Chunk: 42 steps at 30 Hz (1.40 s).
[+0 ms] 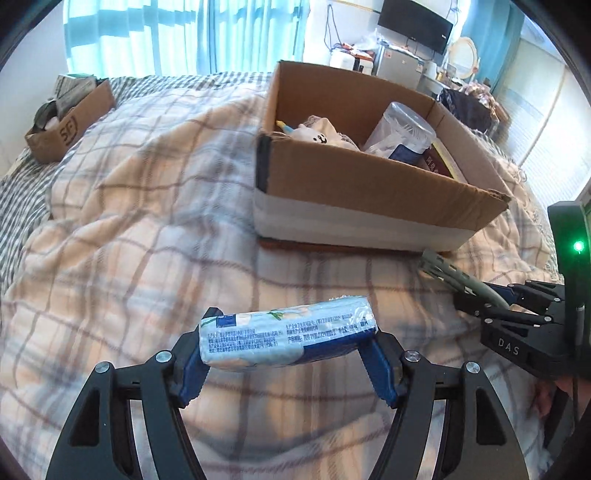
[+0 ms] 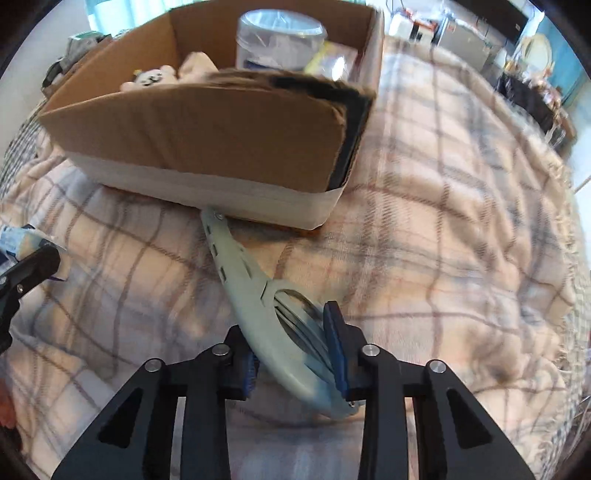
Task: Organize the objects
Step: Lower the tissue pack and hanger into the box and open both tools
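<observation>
My left gripper (image 1: 291,350) is shut on a light-blue tissue pack (image 1: 288,332), which hangs crosswise between the blue pads above the plaid blanket. My right gripper (image 2: 291,343) is shut on the looped end of a grey-green plastic tool (image 2: 243,280). The tool's slotted handle points toward the big cardboard box (image 2: 203,129) and its tip lies at the box's base. In the left wrist view the right gripper (image 1: 491,299) comes in from the right with that tool (image 1: 450,275), in front of the box (image 1: 369,181). The box holds a plush toy (image 1: 319,134), a clear jar (image 1: 402,129) and a dark-red book (image 1: 439,164).
A smaller cardboard box (image 1: 70,122) with odds and ends stands at the bed's far left. The rumpled plaid blanket (image 1: 147,221) covers the bed. A wall screen (image 1: 413,26), a small fridge (image 1: 397,62) and cluttered furniture stand beyond. The left gripper's edge (image 2: 26,273) shows in the right wrist view.
</observation>
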{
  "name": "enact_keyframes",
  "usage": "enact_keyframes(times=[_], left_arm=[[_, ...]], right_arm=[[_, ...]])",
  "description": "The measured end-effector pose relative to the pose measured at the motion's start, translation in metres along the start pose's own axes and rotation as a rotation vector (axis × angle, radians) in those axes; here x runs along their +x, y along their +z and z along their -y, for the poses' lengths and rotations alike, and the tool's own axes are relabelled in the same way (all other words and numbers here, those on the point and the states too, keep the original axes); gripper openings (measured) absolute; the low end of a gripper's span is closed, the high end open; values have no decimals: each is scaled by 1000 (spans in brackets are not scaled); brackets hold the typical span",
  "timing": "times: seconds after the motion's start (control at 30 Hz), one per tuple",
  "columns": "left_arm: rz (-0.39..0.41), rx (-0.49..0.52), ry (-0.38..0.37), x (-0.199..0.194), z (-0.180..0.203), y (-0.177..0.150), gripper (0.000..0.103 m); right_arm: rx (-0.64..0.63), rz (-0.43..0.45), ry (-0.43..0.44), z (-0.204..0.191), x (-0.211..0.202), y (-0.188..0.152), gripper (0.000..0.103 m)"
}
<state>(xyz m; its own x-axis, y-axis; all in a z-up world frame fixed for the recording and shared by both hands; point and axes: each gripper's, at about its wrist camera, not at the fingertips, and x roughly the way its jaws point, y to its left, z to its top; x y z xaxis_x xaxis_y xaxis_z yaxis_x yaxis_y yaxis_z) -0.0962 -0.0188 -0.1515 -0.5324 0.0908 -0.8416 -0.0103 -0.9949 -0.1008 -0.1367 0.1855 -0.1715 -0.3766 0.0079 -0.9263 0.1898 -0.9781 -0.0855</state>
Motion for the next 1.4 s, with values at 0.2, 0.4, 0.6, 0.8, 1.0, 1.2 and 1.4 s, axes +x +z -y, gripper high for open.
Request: enact_keyframes(times=[0.2, 0.4, 0.6, 0.8, 1.0, 1.2, 1.4], left_arm=[[8, 12, -10, -19, -2, -8, 73], [42, 70, 3, -44, 2, 0, 73], [95, 88, -27, -73, 6, 39, 73], [162, 84, -61, -81, 17, 104, 73], [190, 99, -32, -51, 23, 168, 73], [142, 100, -20, 3, 20, 190, 73], [145, 167, 12, 37, 27, 191, 73]], right_arm=[[-226, 110, -91, -48, -41, -18, 8], [-211, 238, 1, -51, -102, -22, 8], [-162, 372, 94, -50, -157, 3, 8], [-90, 463, 155, -36, -189, 54, 8], [-4, 490, 202, -18, -180, 115, 8], [83, 423, 257, -1, -124, 153, 8], [103, 351, 292, 2, -74, 158, 8]])
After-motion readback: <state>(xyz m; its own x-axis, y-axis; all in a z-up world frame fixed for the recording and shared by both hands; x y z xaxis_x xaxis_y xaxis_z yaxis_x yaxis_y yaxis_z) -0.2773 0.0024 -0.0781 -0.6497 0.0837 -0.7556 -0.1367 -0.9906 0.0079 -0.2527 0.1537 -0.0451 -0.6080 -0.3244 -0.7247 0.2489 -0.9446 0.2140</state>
